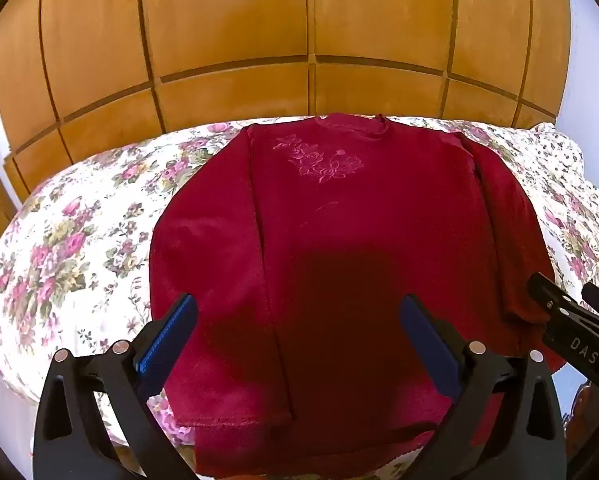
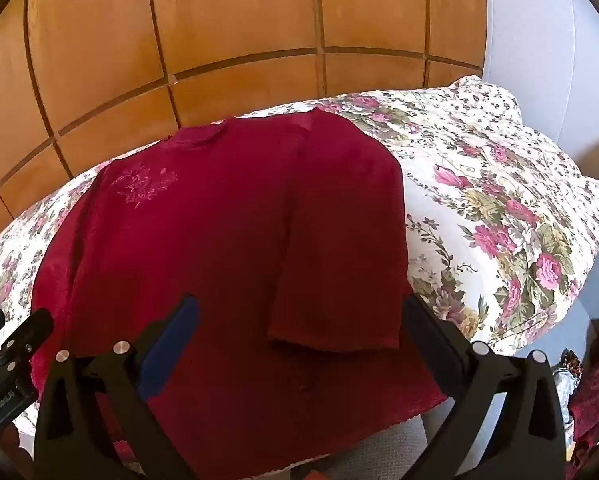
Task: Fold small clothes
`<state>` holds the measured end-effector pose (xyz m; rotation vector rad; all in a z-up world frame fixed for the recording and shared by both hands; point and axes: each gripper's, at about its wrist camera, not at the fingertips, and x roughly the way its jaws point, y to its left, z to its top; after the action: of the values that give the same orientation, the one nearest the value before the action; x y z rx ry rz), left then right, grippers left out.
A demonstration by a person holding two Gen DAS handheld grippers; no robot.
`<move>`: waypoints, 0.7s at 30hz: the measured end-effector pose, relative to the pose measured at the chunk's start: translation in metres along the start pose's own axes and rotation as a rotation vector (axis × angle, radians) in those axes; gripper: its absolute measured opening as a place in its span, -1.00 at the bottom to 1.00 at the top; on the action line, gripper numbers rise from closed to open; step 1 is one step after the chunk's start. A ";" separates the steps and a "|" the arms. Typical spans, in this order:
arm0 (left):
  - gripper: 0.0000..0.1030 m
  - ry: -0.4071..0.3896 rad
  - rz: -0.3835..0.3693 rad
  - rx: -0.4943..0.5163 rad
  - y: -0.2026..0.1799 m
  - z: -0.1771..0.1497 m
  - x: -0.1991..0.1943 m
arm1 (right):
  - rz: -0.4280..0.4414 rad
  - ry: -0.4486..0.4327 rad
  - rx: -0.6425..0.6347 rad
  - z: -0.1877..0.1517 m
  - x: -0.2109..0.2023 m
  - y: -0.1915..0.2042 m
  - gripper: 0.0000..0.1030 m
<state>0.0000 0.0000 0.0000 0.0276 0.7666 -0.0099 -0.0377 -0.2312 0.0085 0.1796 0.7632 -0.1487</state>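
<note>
Sweater (image 1: 339,240), dark red w/ pink floral embroidery near the collar, lies flat on the floral bedspread (image 1: 79,220), hem toward us. Both sleeves look folded in over the body, so we judge we're mid-fold, side folds done. Our left gripper (image 1: 297,320) and right gripper (image 2: 299,320) hover above the hem end, fingers spread wide, holding nothing. Next move prob. calls for pinching both hem corners & carrying them up to the collar, keeping the sleeves tucked.

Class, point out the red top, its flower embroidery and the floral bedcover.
red top (image 1: 339,232), left wrist view, middle of the body.
flower embroidery (image 1: 319,162), left wrist view, centre of the motif.
floral bedcover (image 2: 499,208), right wrist view, bare patch right of the top.
</note>
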 end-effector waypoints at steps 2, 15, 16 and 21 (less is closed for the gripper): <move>0.94 0.000 -0.002 0.000 0.000 0.000 0.000 | -0.001 -0.002 0.004 0.001 0.000 -0.003 0.97; 0.94 0.007 0.001 -0.012 0.007 -0.009 0.002 | 0.022 0.000 -0.010 0.000 -0.003 0.006 0.97; 0.94 0.010 -0.001 -0.013 0.007 -0.007 0.002 | 0.023 0.000 -0.009 0.000 -0.002 0.006 0.97; 0.94 0.018 -0.003 -0.014 0.008 -0.010 0.003 | 0.009 0.004 -0.010 -0.003 0.000 0.007 0.97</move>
<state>-0.0044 0.0083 -0.0088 0.0130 0.7848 -0.0067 -0.0378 -0.2236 0.0072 0.1741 0.7668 -0.1363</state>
